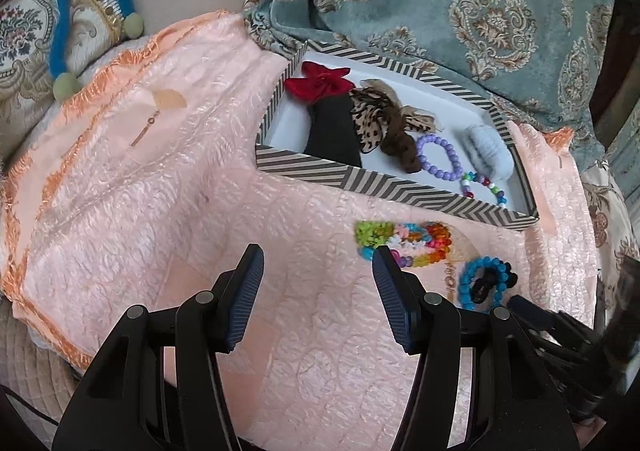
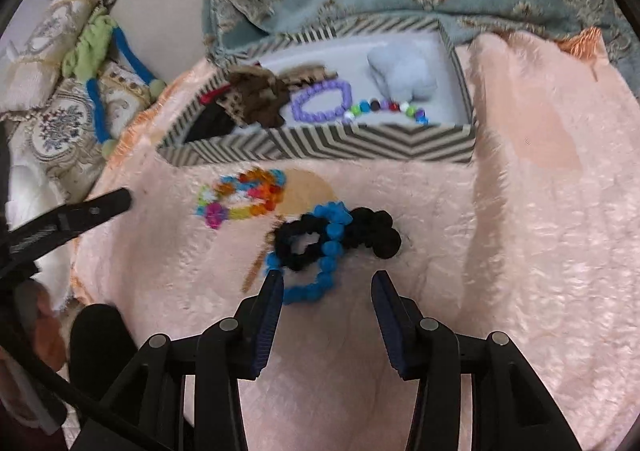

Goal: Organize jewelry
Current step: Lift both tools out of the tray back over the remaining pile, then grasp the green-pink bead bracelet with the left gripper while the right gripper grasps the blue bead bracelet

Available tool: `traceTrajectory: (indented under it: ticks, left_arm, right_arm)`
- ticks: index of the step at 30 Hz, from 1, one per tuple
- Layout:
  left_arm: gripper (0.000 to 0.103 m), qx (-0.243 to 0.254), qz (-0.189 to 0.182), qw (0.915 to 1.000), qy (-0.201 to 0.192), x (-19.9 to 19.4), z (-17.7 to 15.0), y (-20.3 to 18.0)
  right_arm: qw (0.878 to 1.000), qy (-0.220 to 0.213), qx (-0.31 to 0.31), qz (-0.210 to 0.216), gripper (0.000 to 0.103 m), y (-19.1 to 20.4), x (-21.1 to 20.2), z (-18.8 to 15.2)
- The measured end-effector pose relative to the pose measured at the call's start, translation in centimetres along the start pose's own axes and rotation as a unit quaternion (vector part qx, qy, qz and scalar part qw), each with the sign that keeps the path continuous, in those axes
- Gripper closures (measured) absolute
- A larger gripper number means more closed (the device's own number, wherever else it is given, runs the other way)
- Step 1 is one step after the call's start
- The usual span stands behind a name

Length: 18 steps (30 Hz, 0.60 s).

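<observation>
A striped box [image 1: 360, 179] [image 2: 320, 143] sits on a pink quilt and holds a red bow [image 1: 318, 85], a leopard scrunchie [image 1: 372, 119], a purple bead bracelet [image 1: 440, 157] [image 2: 322, 105], a multicolour bead bracelet [image 2: 384, 109] and a pale blue scrunchie [image 2: 404, 75]. In front of the box lie a rainbow bead bracelet [image 1: 404, 245] [image 2: 244, 197], a blue bead bracelet [image 1: 468, 283] [image 2: 326, 255] and a black scrunchie [image 2: 360, 235]. My left gripper [image 1: 318, 261] is open and empty, left of the rainbow bracelet. My right gripper [image 2: 326, 285] is open just above the blue bracelet.
The pink quilt [image 1: 160, 191] covers the bed. A teal patterned blanket [image 1: 460, 3] is bunched behind the box. A blue and green soft toy [image 1: 80, 7] lies on cushions at the far left.
</observation>
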State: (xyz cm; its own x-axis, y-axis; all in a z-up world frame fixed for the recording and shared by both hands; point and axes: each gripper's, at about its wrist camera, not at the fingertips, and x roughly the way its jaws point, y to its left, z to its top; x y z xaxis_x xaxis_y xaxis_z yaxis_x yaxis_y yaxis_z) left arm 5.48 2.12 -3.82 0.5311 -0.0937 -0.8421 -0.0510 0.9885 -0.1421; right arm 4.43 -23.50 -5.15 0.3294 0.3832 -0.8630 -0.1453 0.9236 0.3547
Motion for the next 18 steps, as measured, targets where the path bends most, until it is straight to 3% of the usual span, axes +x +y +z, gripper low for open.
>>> traceTrajectory:
  ticks: [1, 3, 4, 10, 18]
  left_arm:
    - [0.046, 0.0, 0.001, 1.0, 0.001, 0.1, 0.0, 0.1]
    - [0.046, -0.001, 0.004, 1.0, 0.001, 0.2, 0.1, 0.4]
    - [0.046, -0.003, 0.005, 1.0, 0.002, 0.3, 0.2, 0.5]
    - [0.046, -0.005, -0.025, 0.9996, 0.011, 1.0, 0.4, 0.2]
    - [0.046, 0.049, -0.045, 0.9969, 0.041, 3.0, -0.2, -2.2]
  right_arm:
    - [1.0, -0.003, 0.002, 0.0, 0.078, -0.1, 0.2, 0.0]
    - [1.0, -0.011, -0.001, 0.001, 0.092, 0.0, 0.4, 0.2]
    - [1.0, -0.011, -0.002, 0.005, 0.094, 0.0, 0.3, 0.3]
    - [0.998, -0.047, -0.005, 0.049, 0.095, 0.7, -3.3, 1.1]
    - [0.993, -0.095, 0.007, 0.074, 0.095, 0.1, -7.7, 2.1]
